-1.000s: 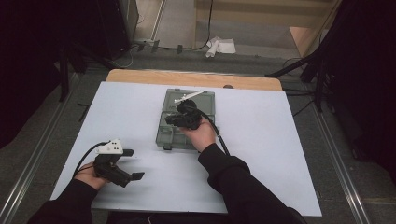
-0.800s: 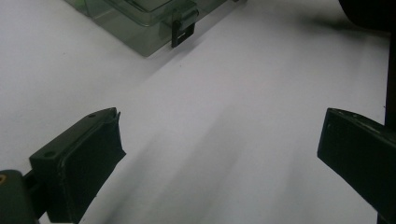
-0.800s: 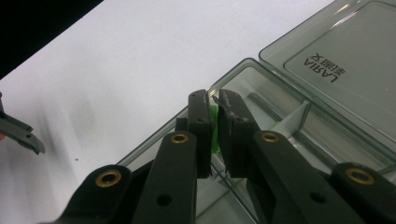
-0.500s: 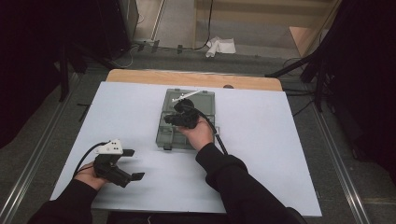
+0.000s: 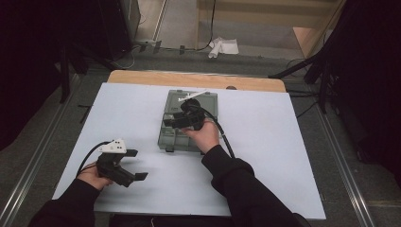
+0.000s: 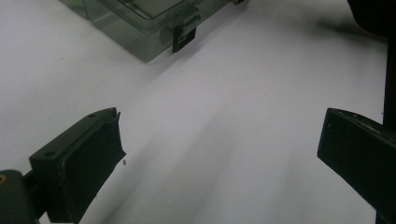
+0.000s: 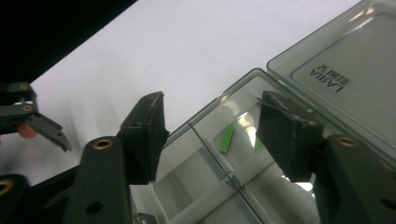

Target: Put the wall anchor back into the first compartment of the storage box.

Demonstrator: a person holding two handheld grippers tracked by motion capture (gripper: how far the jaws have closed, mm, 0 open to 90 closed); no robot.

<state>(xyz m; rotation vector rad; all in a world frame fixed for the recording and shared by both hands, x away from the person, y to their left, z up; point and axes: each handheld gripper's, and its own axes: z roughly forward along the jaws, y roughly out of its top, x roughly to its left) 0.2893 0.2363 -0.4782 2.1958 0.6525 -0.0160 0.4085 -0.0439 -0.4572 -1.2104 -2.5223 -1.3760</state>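
- High view: right claw [image 5: 176, 122] hovers over the smoke-grey clear plastic compartment box [image 5: 176, 137] mid-table [image 5: 283, 142]; left claw [image 5: 135, 164] rests low near the table's front-left, jaws spread.
- Left gripper view: jaws wide apart over bare white table, box corner ahead.
- Right gripper view: jaws have just been opening, nothing pinched; green strip [image 7: 226, 138] lies in the box below.

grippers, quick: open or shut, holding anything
Left gripper: open, empty, over the table.
Right gripper: jaws have just been opening, now open over the clear box, nothing gripped.
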